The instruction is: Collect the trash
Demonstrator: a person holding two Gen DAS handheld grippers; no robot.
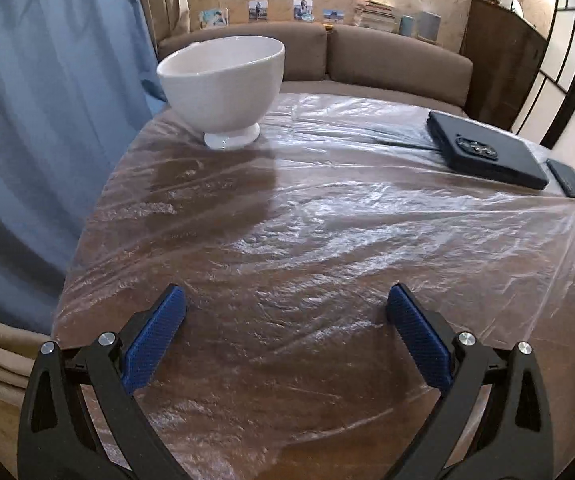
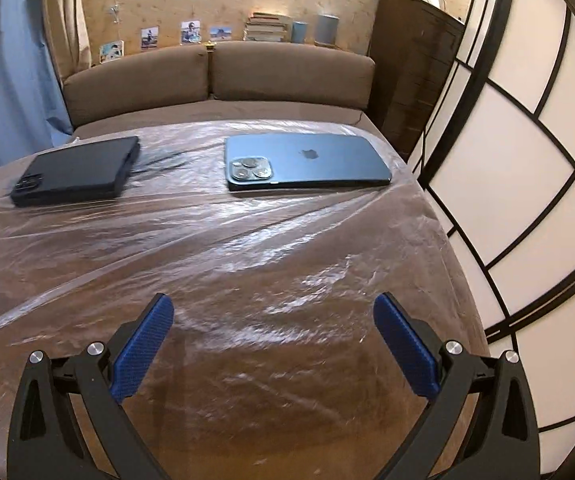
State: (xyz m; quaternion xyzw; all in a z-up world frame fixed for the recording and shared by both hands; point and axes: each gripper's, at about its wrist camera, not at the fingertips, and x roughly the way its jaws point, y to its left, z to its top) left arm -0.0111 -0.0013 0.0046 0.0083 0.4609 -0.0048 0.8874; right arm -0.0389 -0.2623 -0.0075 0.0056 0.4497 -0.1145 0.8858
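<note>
On the table (image 1: 327, 280), under a wrinkled sheet of clear plastic film (image 1: 367, 216), nothing is being handled. The left gripper (image 1: 286, 304) is hovering low over the near edge with its blue pads spread wide and nothing between them; the right gripper (image 2: 273, 312) is doing the same over its own side, released and empty.

From the left gripper's view, a white footed bowl (image 1: 223, 84) is standing upright at about 11 o'clock, near the far left edge of the table, and I cannot see into it. At about 2 o'clock a dark phone case (image 1: 487, 152) is lying flat, camera cutout up. From the right gripper's view that case (image 2: 75, 172) is sitting at 10 o'clock, and a blue phone (image 2: 307, 162) is lying face down at 12 o'clock, well apart from the case. A brown sofa (image 2: 287, 72) is running along behind the table.

As for the trash itself, I am not seeing any: no wrapper, scrap or crumpled paper is showing on the film in either view. It may be sitting inside the bowl or outside both views; I cannot tell.

My reading is that the task is at the searching stage, with both grippers waiting. The next move is calling for finding a piece of trash first, then bringing one spread gripper over it and squeezing, while keeping clear of the phone and not snagging the loose film.
</note>
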